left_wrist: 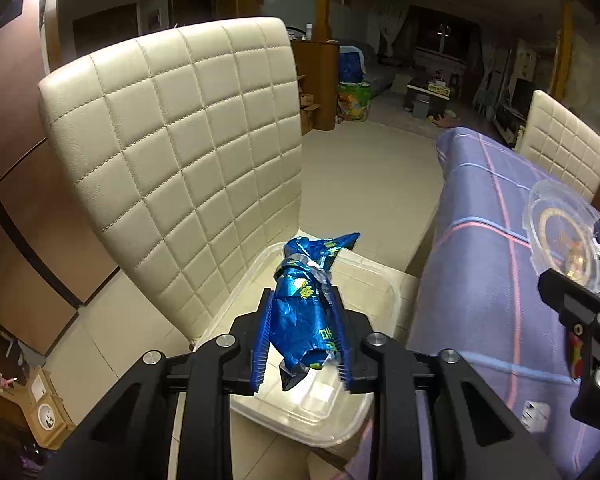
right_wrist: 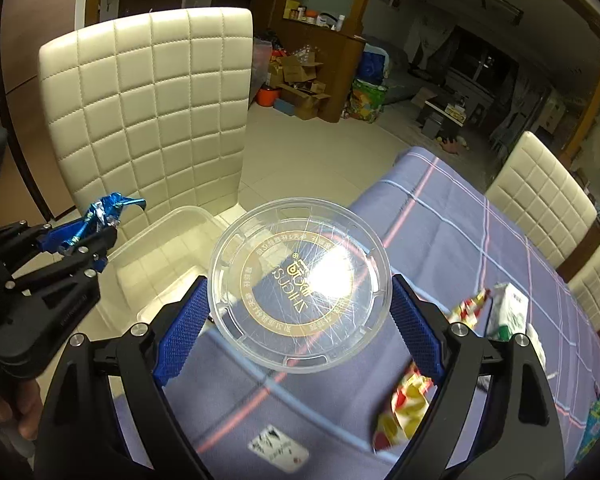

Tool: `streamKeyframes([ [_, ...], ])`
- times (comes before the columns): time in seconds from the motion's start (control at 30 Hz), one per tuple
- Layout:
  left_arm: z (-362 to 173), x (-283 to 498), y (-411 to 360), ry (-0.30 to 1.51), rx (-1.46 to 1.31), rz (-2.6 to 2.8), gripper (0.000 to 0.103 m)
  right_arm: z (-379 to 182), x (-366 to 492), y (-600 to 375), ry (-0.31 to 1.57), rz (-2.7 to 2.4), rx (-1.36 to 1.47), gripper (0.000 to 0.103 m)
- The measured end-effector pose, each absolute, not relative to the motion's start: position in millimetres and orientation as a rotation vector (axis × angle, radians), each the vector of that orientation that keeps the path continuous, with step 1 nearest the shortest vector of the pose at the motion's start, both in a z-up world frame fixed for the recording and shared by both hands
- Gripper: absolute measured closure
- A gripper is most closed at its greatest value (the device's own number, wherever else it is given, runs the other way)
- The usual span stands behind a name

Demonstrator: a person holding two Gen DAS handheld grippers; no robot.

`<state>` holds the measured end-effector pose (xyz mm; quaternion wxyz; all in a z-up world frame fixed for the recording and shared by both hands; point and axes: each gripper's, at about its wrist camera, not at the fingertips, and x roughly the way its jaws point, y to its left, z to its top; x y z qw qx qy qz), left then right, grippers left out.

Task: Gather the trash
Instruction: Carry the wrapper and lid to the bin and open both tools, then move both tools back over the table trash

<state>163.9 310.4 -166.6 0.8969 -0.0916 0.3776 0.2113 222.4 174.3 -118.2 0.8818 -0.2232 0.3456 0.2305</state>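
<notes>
A crinkled blue foil wrapper (left_wrist: 304, 312) is being clamped by the downward-tilted left gripper (left_wrist: 302, 340) above a clear plastic bin (left_wrist: 380, 280), while a round transparent lid (right_wrist: 300, 284) is being gripped by the right gripper (right_wrist: 300, 320).

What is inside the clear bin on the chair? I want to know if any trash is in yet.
The clear bin looks empty where visible; the left hand-held gripper and blue wrapper cover part.

clear bin (left_wrist: 376, 284) on the chair seat is open from above; chair back (left_wrist: 172, 160) blocks the far side, table edge (left_wrist: 452, 248) (cloth-covered) crowds the right
</notes>
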Motion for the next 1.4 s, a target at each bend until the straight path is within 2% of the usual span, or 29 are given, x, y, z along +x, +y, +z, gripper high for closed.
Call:
streamKeyframes([
  [0.03, -170, 168, 314, 0.792, -0.202, 0.436, 0.072, -119, 225, 177, 0.718, 0.478, -0.469, 0.016],
  [0.07, -173, 171, 316, 0.799, -0.214, 0.430, 0.057, -121, 227, 179, 0.716, 0.474, -0.473, 0.016],
  [0.1, -175, 174, 319, 0.803, -0.226, 0.424, 0.036, -123, 231, 182, 0.716, 0.471, -0.476, 0.016],
  [0.17, -178, 178, 322, 0.784, -0.234, 0.430, 0.026, -126, 236, 185, 0.723, 0.469, -0.476, 0.016],
  [0.63, -201, 173, 344, 0.832, -0.230, 0.522, 0.025, -147, 244, 212, 0.767, 0.516, -0.499, 0.015],
  [0.83, -200, 163, 355, 0.830, -0.251, 0.555, 0.025, -146, 239, 219, 0.764, 0.533, -0.504, 0.011],
  [1.13, -191, 159, 343, 0.822, -0.254, 0.534, 0.025, -142, 237, 194, 0.784, 0.497, -0.466, 0.011],
  [1.4, -173, 157, 300, 0.817, -0.214, 0.452, 0.025, -134, 224, 136, 0.787, 0.413, -0.412, 0.011],
])
